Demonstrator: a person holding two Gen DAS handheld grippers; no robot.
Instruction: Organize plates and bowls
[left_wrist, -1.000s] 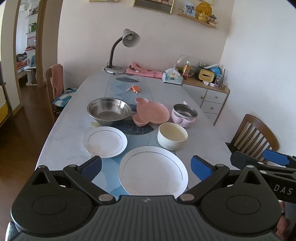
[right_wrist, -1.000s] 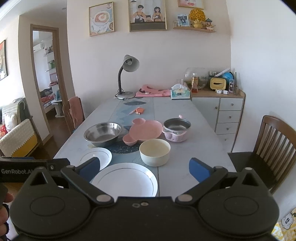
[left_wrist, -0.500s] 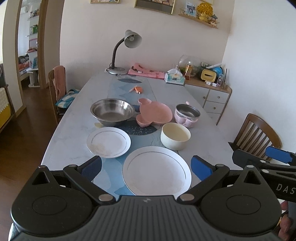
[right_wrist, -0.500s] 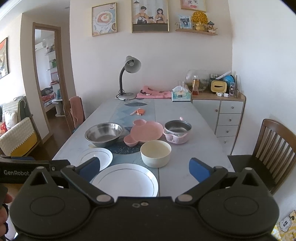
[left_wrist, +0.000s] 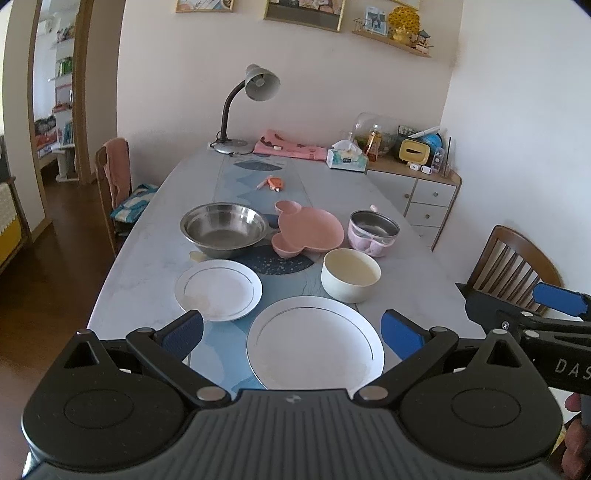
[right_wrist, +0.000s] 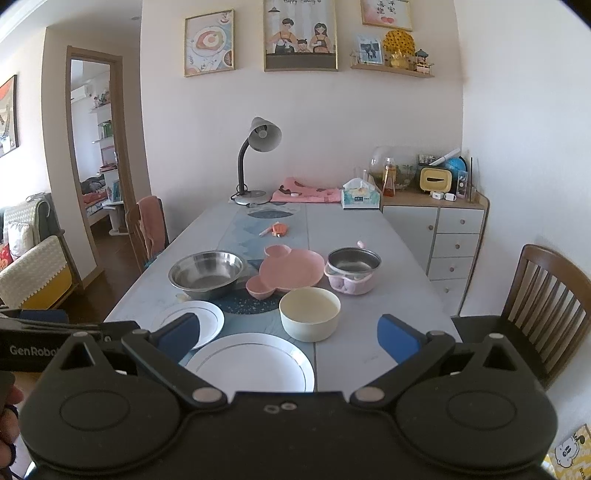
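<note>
On the grey table (left_wrist: 147, 266) lie a large white plate (left_wrist: 314, 341) nearest me, a small white plate (left_wrist: 218, 288) to its left and a cream bowl (left_wrist: 350, 274) behind it. Farther back stand a steel bowl (left_wrist: 224, 229), a pink mouse-shaped plate (left_wrist: 307, 232) and a pink pot with a steel liner (left_wrist: 373, 232). My left gripper (left_wrist: 291, 332) hangs open above the large plate's near rim, holding nothing. My right gripper (right_wrist: 288, 336) is open too, over the near table edge, with the large white plate (right_wrist: 251, 363) and cream bowl (right_wrist: 309, 312) ahead of it.
A desk lamp (left_wrist: 255, 96), folded pink cloth (left_wrist: 291, 149) and tissue box (left_wrist: 347, 159) sit at the table's far end. A small orange object (left_wrist: 274, 182) lies mid-table. Wooden chairs stand at the right (left_wrist: 513, 262) and left (left_wrist: 112, 177). A drawer cabinet (right_wrist: 454, 236) lines the right wall.
Both cameras have tilted upward and drawn back slightly, so the dishes sit lower in view. Neither gripper has changed its opening, and no dish has moved.
</note>
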